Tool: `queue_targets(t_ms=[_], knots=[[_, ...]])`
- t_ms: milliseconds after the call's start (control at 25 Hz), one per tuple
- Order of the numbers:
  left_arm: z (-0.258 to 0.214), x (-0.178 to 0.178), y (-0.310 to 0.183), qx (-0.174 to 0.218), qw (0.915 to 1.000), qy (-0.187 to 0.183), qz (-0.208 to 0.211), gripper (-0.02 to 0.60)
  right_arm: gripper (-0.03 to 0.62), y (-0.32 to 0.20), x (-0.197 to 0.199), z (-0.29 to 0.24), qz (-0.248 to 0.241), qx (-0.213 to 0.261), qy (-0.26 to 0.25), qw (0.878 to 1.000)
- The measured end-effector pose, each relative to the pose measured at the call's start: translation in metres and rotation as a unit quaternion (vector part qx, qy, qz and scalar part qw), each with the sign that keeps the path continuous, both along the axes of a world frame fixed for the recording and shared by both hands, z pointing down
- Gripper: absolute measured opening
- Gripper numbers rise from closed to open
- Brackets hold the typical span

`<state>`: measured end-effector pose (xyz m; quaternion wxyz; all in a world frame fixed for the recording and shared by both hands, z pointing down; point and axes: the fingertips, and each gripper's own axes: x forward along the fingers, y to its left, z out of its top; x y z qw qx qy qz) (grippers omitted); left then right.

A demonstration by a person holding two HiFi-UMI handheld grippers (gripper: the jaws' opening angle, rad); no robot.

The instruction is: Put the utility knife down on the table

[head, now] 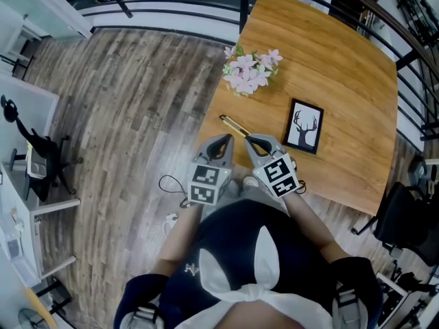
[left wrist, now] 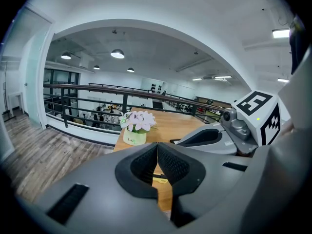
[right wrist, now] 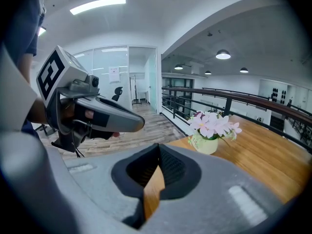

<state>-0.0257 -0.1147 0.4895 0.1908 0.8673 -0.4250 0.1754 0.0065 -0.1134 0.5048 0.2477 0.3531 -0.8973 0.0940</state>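
Note:
The utility knife (head: 235, 125), slim, yellow and black, lies flat on the wooden table (head: 343, 81) near its front-left edge. A bit of the utility knife (left wrist: 160, 179) shows through the slit under the left jaws. My left gripper (head: 221, 141) hangs just short of the knife, over the table's edge; its pads (left wrist: 168, 162) meet with nothing between them. Beside it my right gripper (head: 252, 140) is also shut and empty, with its tips just behind the knife's near end. In the right gripper view the shut right gripper (right wrist: 158, 147) points at bare table, and the left gripper (right wrist: 112, 118) shows at the left.
A small pot of pink flowers (head: 250, 70) stands beyond the knife. A black-framed deer picture (head: 304, 125) lies to the right. Wood floor (head: 130, 115) lies left of the table, a railing (left wrist: 97, 89) runs behind it, and a black chair (head: 405, 218) stands at the right.

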Motion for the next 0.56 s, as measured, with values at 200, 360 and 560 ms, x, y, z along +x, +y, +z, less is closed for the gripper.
queue_targets(t_ms=[200, 360, 560], knots=[[-0.0014, 0.0, 0.001, 0.001, 1.0, 0.0, 0.002, 0.018, -0.003, 0.0, 0.0021, 0.0005, 0.007, -0.001, 0.005, 1.0], [0.0014, -0.0013, 0.0027, -0.001, 1.0, -0.004, 0.003, 0.018, -0.003, 0.0008, 0.0029, 0.0029, 0.008, -0.001, 0.008, 1.0], [0.0027, 0.0004, 0.0025, -0.001, 1.0, 0.0, 0.003, 0.018, -0.003, 0.0012, 0.0041, 0.0052, 0.008, -0.003, 0.01, 1.0]])
